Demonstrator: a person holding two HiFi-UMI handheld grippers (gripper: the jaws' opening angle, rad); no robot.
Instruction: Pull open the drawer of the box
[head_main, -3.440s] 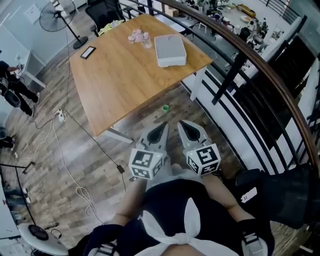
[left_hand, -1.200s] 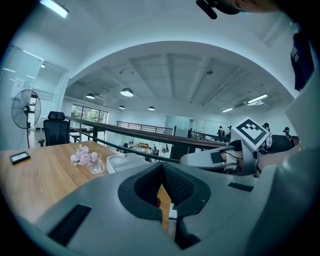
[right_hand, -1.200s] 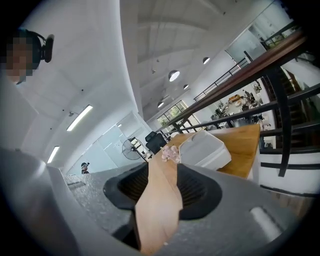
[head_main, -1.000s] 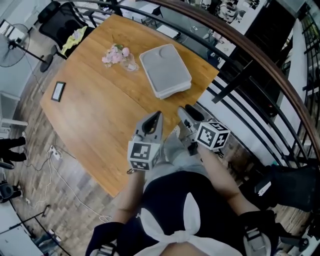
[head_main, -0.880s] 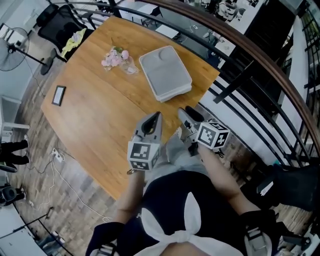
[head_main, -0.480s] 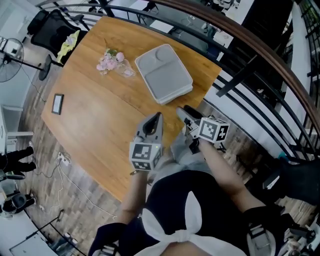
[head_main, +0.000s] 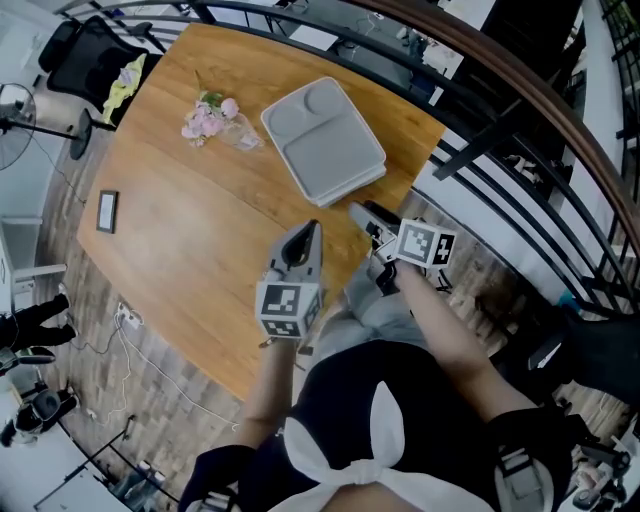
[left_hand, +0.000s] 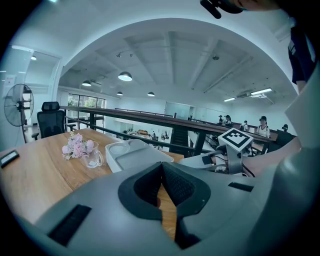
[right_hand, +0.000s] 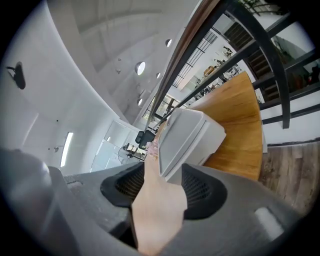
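Two tools are held low over the near edge of a wooden bench (head_main: 180, 250), both aimed at the far side. At the far left of the bench lies a dark phone (head_main: 107, 210), well apart from everything else. Further right, near the far edge, a small glass of pink flowers (head_main: 213, 118) stands just beside the grey box (head_main: 323, 140). The left tool (head_main: 312, 230) hangs over bare wood short of the box. In the left gripper view the left tool (left_hand: 161, 167) has its pads met at the tips with nothing between them, and the box (left_hand: 131, 156) lies ahead and slightly left. The box sits flat by the bench's right corner, its lid moulded with a round hollow and a larger rectangular one. Which face carries the drawer I cannot tell. The right tool (head_main: 360, 212) points at the box's near right side, its tip just beside that edge. In the right gripper view the right tool (right_hand: 164, 172) has its jaws opening. Only bare bench shows between the pads, and the box (right_hand: 190, 137) is close ahead, beyond their tips. A dark railing (head_main: 520, 130) runs past at the far right.
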